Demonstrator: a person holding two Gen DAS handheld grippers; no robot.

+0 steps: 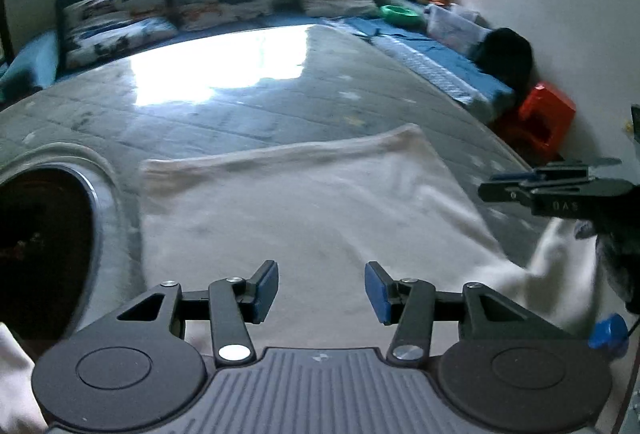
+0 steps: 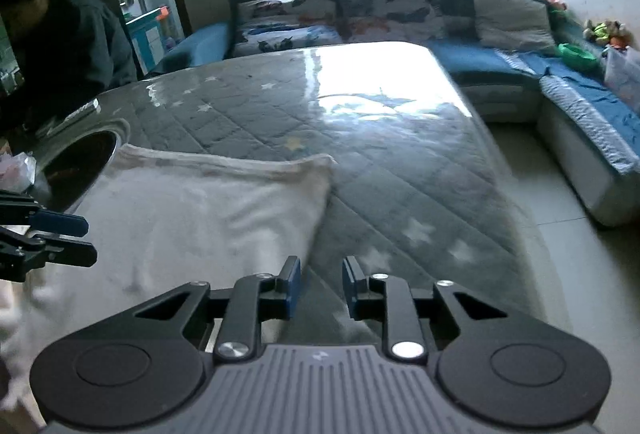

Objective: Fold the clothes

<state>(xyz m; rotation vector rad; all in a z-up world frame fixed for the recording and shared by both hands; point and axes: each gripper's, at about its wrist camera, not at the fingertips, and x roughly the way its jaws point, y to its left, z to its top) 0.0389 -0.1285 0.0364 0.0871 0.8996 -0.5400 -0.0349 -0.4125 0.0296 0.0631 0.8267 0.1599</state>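
One white fleecy cloth (image 1: 304,210) spread flat on the grey quilted star-print table cover (image 1: 248,114), left gripper (image 1: 321,288) over its near edge, jaws wide, empty, right gripper (image 2: 321,288) above the cloth's right side, jaws part-open, apparently empty, two butterfly-print cushions (image 2: 384,2) behind.

The cloth (image 1: 304,218) lies flat on the table (image 1: 240,106), toward its near edge. Left of the cloth, a round opening (image 1: 40,246) is sunk into the table. The left gripper (image 1: 321,290) hangs over the cloth's near part; the right gripper (image 2: 321,288) is above the bare table just right of the cloth's edge. A sofa (image 2: 500,62) runs behind the table and along its right side, with pillows (image 2: 384,2) on it. A person (image 2: 60,42) stands at the far left, probably beside the table.
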